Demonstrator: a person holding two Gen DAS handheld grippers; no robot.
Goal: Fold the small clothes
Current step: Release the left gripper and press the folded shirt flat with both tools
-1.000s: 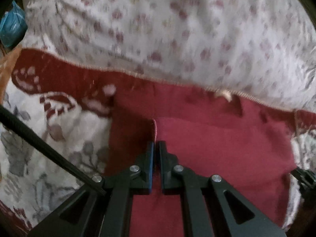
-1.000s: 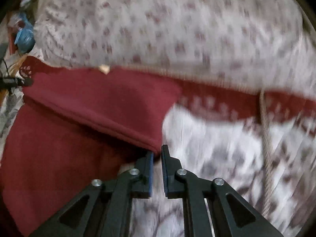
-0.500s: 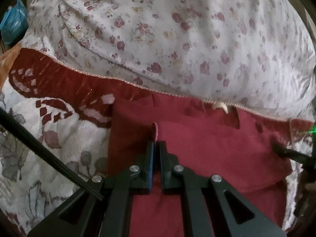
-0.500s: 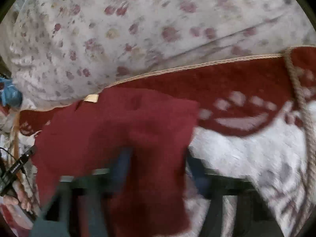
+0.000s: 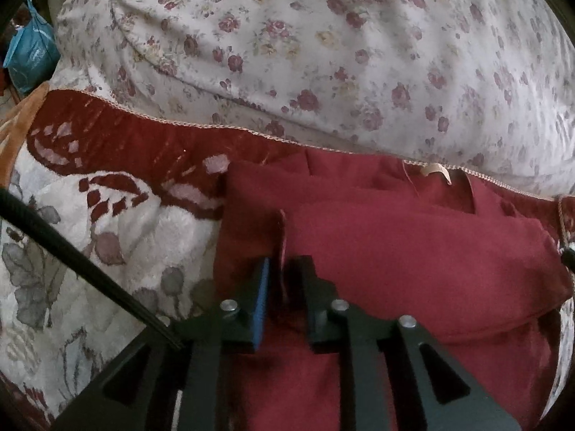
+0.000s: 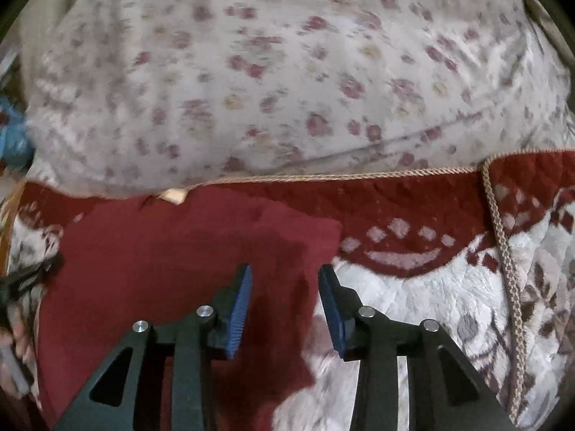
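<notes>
A folded red garment [image 5: 413, 251] lies on my patterned blanket [image 5: 107, 251], against a floral pillow [image 5: 323, 54]. My left gripper [image 5: 284, 269] is opening, the fold's edge loose between its jaws; my right gripper [image 6: 284, 280] is opening above the garment's right edge, gripping nothing. A blue bag [image 5: 32, 57] sits far left.

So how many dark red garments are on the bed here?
1: the dark red garment lies folded on the patterned blanket, just below the floral pillow. Its folded layers could hide another piece.
</notes>
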